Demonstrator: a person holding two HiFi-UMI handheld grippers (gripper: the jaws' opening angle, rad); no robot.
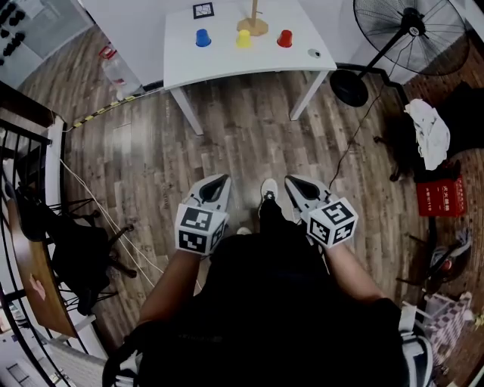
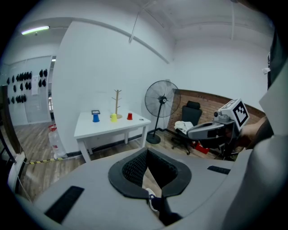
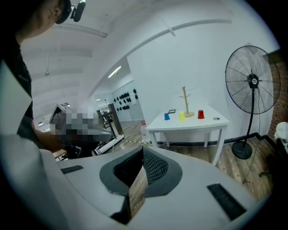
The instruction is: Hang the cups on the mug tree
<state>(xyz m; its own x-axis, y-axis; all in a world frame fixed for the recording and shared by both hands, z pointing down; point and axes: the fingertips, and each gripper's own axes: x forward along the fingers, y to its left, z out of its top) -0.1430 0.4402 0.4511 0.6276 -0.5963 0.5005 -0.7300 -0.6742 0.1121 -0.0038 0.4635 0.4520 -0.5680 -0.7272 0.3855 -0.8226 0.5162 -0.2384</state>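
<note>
Barely begun, judging by the layout. Shows all three cups standing on the table (image 1: 227, 66), far ahead of both tools: blue cup (image 1: 203, 38), yellow cup (image 1: 243, 38) and red cup (image 1: 284, 38) in a row. Each upright on its long axis and seemingly mouth-down, base pointing up; handles too small to make out. Shows the mug tree (image 1: 253, 21) just beyond the yellow cup, trunk vertical, pegs bare. Leaves every hanging to do, plus the approach across the wooden floor (image 1: 249, 128). Finds the left tool (image 1: 222, 181) closed tip to tip, with nothing in it. Finds the right tool (image 1: 291, 181) likewise pressed together and empty. Aims both forward and somewhat downward toward the table.
</note>
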